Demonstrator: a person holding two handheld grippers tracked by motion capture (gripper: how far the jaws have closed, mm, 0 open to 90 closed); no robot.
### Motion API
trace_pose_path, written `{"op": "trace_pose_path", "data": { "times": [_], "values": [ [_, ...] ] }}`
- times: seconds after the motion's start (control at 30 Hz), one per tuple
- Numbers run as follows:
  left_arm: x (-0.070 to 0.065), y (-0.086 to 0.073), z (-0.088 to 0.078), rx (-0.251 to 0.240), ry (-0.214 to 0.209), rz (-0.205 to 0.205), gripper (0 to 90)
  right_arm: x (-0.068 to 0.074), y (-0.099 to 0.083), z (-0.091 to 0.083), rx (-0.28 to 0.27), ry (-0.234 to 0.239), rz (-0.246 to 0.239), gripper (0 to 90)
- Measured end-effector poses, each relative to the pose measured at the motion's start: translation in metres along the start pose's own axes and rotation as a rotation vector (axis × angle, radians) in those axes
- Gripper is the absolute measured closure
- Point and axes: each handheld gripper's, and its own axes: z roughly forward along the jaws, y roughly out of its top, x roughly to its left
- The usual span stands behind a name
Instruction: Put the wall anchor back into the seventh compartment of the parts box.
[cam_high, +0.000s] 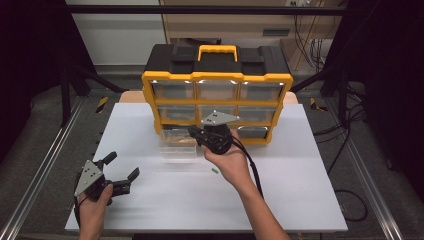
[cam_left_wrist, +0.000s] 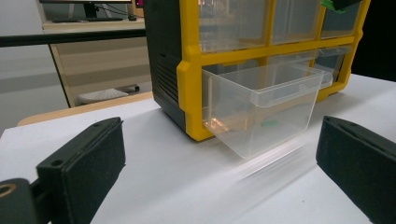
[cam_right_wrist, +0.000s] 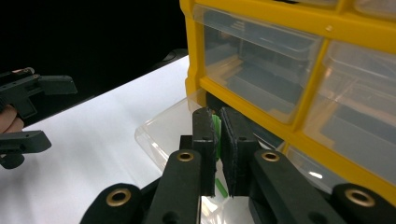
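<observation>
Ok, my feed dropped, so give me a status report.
Right gripper shut on green piece, above open clear drawer. Left gripper open, resting on table. Nothing in the way.

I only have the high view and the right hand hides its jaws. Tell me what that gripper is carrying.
Observer: The right gripper is shut on a thin green strip, seen in its own view.
Operator: Report where it is relative to the pulled-out drawer.
Observer: The jaws hang over the clear drawer, below the yellow organizer front.
Operator: Check the drawer's contents.
Observer: The left gripper view shows a small green piece lying inside the drawer.
Operator: Give me the left gripper's state.
Observer: The left gripper is open, with nothing between its pads.
</observation>
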Motion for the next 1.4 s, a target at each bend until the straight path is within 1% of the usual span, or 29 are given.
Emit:
{"op": "trace_pose_path", "data": {
  "times": [0.17, 0.5, 0.6, 0.83, 1.0, 1.17, 1.4],
  "values": [
    [0.000, 0.000, 0.000, -0.002, 0.001, -0.001, 1.0, 0.001, 0.004, 0.008, 0.013, 0.011, 0.008, 84.7],
    [0.001, 0.000, 0.000, -0.004, 0.000, -0.004, 1.1, 0.003, 0.009, 0.017, 0.025, 0.015, 0.001, 84.7],
    [0.000, 0.000, 0.000, -0.003, -0.002, -0.003, 1.1, 0.004, 0.009, 0.022, 0.043, 0.014, -0.006, 84.7],
    [0.001, 0.000, 0.000, -0.005, -0.001, -0.006, 1.1, 0.006, 0.013, 0.030, 0.056, 0.020, -0.013, 84.7],
    [0.001, 0.000, 0.000, -0.006, -0.002, -0.007, 1.1, 0.007, 0.015, 0.034, 0.064, 0.024, -0.020, 84.7],
    [0.001, 0.000, 0.000, -0.006, -0.003, -0.007, 1.1, 0.009, 0.018, 0.036, 0.078, 0.018, -0.029, 84.7],
    [0.001, 0.000, 0.000, -0.008, -0.001, -0.009, 1.1, 0.009, 0.017, 0.040, 0.097, 0.019, -0.031, 84.6]
  ]
}}
